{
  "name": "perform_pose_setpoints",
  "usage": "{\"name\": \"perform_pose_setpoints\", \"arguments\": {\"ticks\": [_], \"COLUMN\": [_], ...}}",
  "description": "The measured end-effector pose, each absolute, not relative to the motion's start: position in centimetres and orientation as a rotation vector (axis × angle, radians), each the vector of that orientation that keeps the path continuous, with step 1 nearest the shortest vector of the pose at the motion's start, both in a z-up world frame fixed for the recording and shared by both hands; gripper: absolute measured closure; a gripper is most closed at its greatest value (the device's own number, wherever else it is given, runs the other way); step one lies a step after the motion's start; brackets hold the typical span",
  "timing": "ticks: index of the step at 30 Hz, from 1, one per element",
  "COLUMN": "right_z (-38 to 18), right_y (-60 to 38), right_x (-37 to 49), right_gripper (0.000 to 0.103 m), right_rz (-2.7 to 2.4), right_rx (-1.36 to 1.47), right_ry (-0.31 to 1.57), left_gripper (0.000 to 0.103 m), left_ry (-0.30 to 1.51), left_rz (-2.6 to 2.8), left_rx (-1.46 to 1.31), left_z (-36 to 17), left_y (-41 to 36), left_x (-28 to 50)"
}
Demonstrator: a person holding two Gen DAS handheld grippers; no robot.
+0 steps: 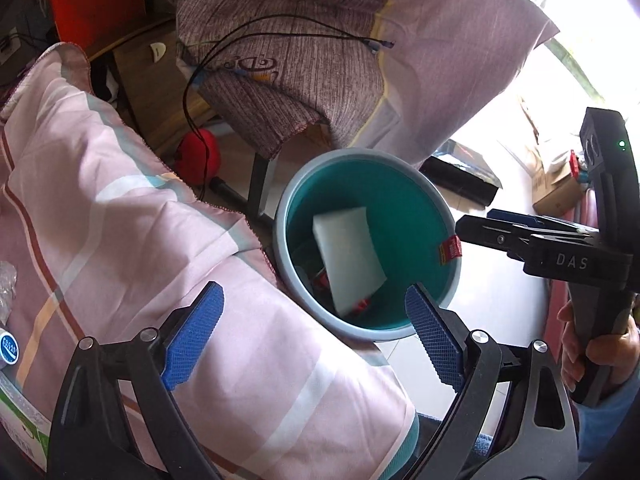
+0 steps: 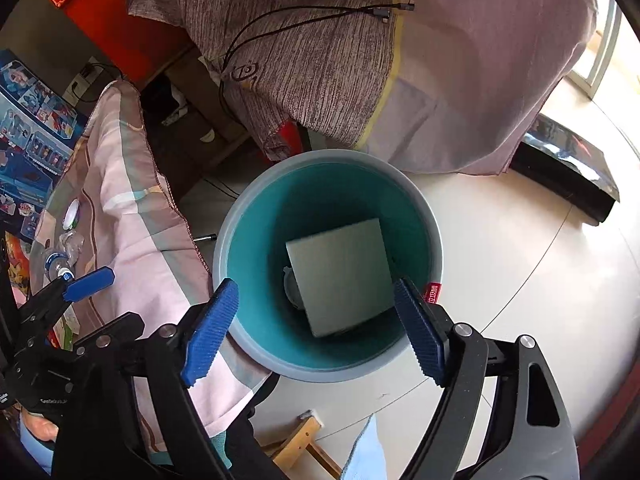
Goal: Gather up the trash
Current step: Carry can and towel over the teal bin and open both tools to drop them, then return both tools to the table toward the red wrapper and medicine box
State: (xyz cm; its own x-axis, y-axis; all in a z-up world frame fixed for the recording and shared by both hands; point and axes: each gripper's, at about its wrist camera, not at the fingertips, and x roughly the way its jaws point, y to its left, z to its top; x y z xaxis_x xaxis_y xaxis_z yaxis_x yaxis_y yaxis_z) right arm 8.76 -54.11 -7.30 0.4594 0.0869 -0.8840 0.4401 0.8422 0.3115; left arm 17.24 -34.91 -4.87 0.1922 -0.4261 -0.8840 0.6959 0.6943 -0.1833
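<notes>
Pink striped cloth point(image 1: 120, 208) draped over the desk at the left, its edge hanging just beside the bin. Grey-brown fabric point(image 2: 304, 48) above, a black cable point(image 2: 280, 20) lying across it. Round trash bin point(image 2: 240, 216) on the pale tiled floor point(image 2: 520, 280), grey rim, teal inside. White flat box point(image 2: 340, 276) leaning inside the bin, tilted, over some smaller red and grey trash, too hidden to name. Right claw point(image 2: 316, 328) above the bin mouth, jaws wide apart, gripping nothing. Left claw point(image 1: 316, 336) over the cloth edge and bin rim, also spread open and empty. Crushed plastic bottle point(image 2: 64, 256) on the cloth, well apart from the bin.
</notes>
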Motion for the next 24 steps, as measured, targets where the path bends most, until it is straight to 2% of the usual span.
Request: {"name": "perform_pose_setpoints", "arguments": {"ticks": [7,12,24], "right_z": [-6.3,-5.0,-2.4], "right_y": [-52.4,-50.0,-39.1], "right_x": [8.8,9.1,12.5], "right_gripper": [0.026,0.019,0.019], "right_rz": [-0.23,-0.216,-0.045], "right_rx": [0.53,0.492,0.342], "right_ry": [1.104,1.096,1.113], "left_gripper": [0.009,0.009,0.006], "left_ry": [1.111,1.102,1.041], "left_rz": [-0.789,-0.757,-0.557], "left_rx": [0.247,0.21,0.111], "left_z": [-3.9,-3.2,-1.5], "left_y": [-32.4,-29.5,-15.6], "left_x": [16.6,16.3,15.3]}}
